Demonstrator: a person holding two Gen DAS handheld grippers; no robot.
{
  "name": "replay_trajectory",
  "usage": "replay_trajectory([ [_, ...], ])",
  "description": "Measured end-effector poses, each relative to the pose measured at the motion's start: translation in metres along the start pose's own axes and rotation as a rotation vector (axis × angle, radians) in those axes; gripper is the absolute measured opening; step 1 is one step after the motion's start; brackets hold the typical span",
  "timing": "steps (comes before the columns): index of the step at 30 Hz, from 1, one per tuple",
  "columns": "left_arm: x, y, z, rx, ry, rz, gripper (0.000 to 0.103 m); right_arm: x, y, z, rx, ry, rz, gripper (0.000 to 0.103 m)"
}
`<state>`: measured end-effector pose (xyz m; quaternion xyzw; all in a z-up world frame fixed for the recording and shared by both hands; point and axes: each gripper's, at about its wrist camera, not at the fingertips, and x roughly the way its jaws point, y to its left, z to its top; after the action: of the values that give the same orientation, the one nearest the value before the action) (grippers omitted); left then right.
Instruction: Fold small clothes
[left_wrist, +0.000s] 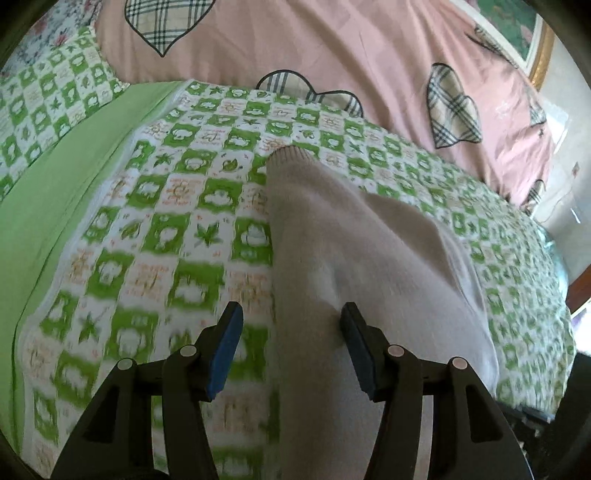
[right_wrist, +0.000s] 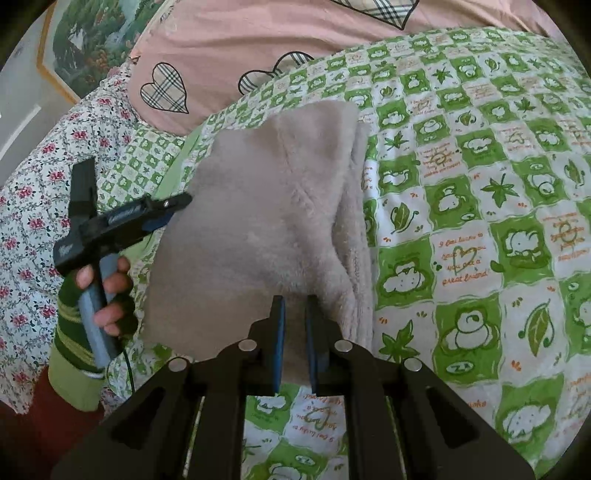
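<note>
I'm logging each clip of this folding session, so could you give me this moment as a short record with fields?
surface: green-and-white checked bedsheet
garment: beige fleece garment, partly lifted off the sheet
right gripper: jaws nearly shut, pinching the garment's near edge
left gripper: jaws open, its right finger over the garment, nothing clamped
left hand: holds the left gripper's handle
background: pink duvet with plaid hearts, floral sheet
fold status: cannot tell

The near part of the beige garment (left_wrist: 354, 266) is hidden behind the left tool (left_wrist: 291, 347), the checked bedsheet (left_wrist: 155, 280) is blurred there, and the framed picture (right_wrist: 92, 40) is cut by the edge.
</note>
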<state>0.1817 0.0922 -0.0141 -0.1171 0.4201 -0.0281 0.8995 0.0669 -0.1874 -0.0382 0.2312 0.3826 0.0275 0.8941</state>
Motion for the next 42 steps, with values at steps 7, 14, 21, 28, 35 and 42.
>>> replay_trajectory([
  [7, -0.031, -0.007, -0.059, 0.029, 0.023, -0.026, 0.057, -0.009, 0.007, -0.008, -0.029, -0.006, -0.003, 0.033],
  [14, -0.036, -0.007, -0.100, 0.032, 0.063, -0.020, 0.057, -0.009, 0.003, -0.020, -0.038, 0.010, -0.052, 0.033],
  [21, -0.060, -0.004, -0.121, 0.002, 0.022, -0.008, 0.056, -0.029, 0.010, -0.024, -0.057, -0.031, -0.077, 0.033],
  [28, -0.085, -0.005, -0.145, 0.015, -0.030, 0.040, 0.067, -0.043, 0.019, -0.040, -0.099, -0.084, -0.146, 0.050],
  [35, -0.102, -0.010, -0.176, 0.080, -0.051, 0.098, 0.081, -0.047, 0.029, -0.065, -0.167, -0.108, -0.204, 0.072],
  [42, -0.109, -0.021, -0.197, 0.111, -0.048, 0.123, 0.086, -0.047, 0.036, -0.085, -0.230, -0.106, -0.210, 0.081],
])
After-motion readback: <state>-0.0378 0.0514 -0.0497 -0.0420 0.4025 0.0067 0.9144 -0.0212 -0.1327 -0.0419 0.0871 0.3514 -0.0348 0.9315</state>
